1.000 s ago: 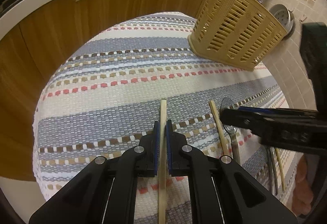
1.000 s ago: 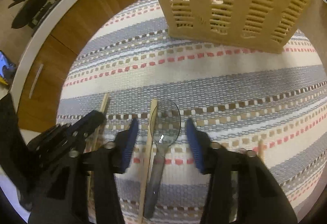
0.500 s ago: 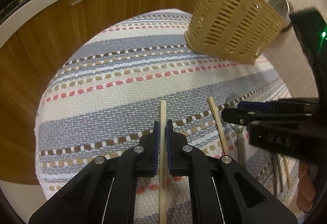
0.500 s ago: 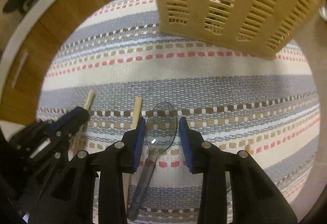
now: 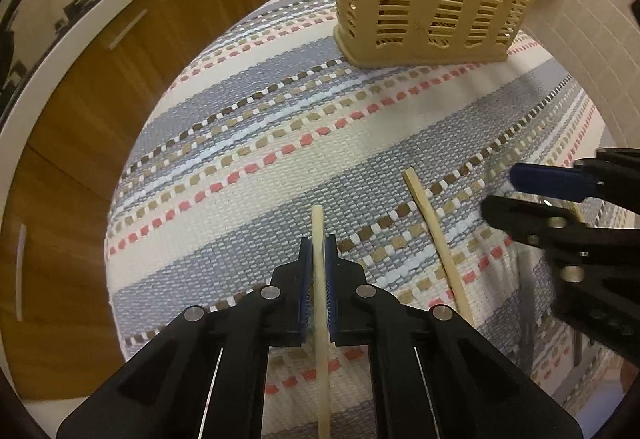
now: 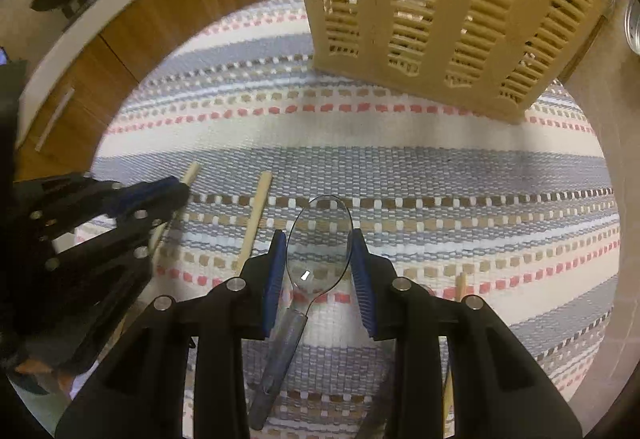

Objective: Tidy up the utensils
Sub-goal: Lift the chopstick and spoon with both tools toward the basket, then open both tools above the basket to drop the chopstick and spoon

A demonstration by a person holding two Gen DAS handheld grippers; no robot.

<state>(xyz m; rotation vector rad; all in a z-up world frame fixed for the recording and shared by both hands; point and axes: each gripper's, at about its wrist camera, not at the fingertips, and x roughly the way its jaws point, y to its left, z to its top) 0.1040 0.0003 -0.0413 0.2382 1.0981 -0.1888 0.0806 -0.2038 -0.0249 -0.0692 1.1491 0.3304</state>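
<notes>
Both utensils are now gripped. The left gripper is clamped on a wooden chopstick, held between its blue pads; the right gripper is clamped across the bowl of a clear plastic spoon, its handle trailing down toward the near left. Compared with a second ago, the right jaws, then wide apart around the spoon, are seen closed in against the bowl's edges, while the chopstick grip is unchanged. Both hands appear lifted and carried forward: the slotted beige utensil basket at the far side of the striped mat is seen larger and nearer in both views. A second chopstick is left lying on the mat just right of the held one. The pick-up step is judged complete, and delivery into the basket remains.
</notes>
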